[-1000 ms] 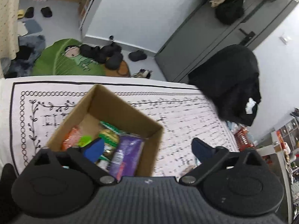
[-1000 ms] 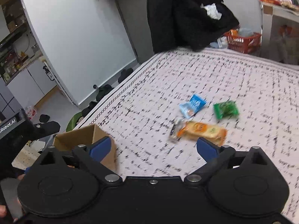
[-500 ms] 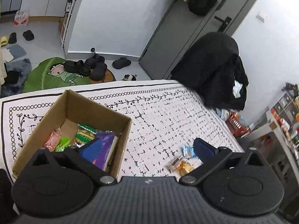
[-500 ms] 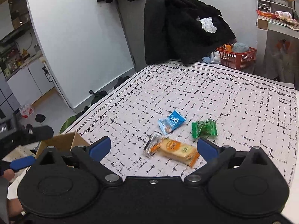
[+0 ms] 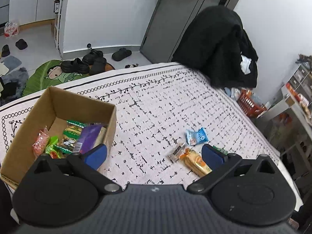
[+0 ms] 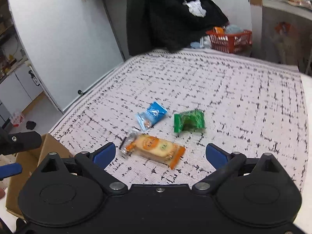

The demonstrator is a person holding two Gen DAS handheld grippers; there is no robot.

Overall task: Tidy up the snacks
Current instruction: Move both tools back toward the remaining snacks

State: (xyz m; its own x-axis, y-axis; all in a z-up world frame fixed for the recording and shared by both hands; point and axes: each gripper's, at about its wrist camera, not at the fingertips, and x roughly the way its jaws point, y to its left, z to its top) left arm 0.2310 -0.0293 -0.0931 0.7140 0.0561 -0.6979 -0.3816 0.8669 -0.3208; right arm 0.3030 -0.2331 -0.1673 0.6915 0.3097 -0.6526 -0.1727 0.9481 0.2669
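The orange biscuit pack (image 6: 156, 150) lies on the patterned cloth (image 6: 234, 97), just ahead of my right tongs (image 6: 159, 153), whose jaws stand wide apart and empty. It looks light and crinkly, probably brittle inside, so I'd pinch it gently across its narrow middle. A small clear wrapper (image 6: 127, 140) touches its left end and could get caught. The blue packet (image 6: 152, 115) and green packet (image 6: 189, 121) sit just beyond. My left tongs (image 5: 154, 156) are also apart, beside the cardboard box (image 5: 78, 101) holding snacks.

Orange cracker pack (image 6: 156, 149) – blue packet (image 6: 152, 115), green packet (image 6: 189, 121) – black-on-white patterned cloth (image 6: 243, 97).
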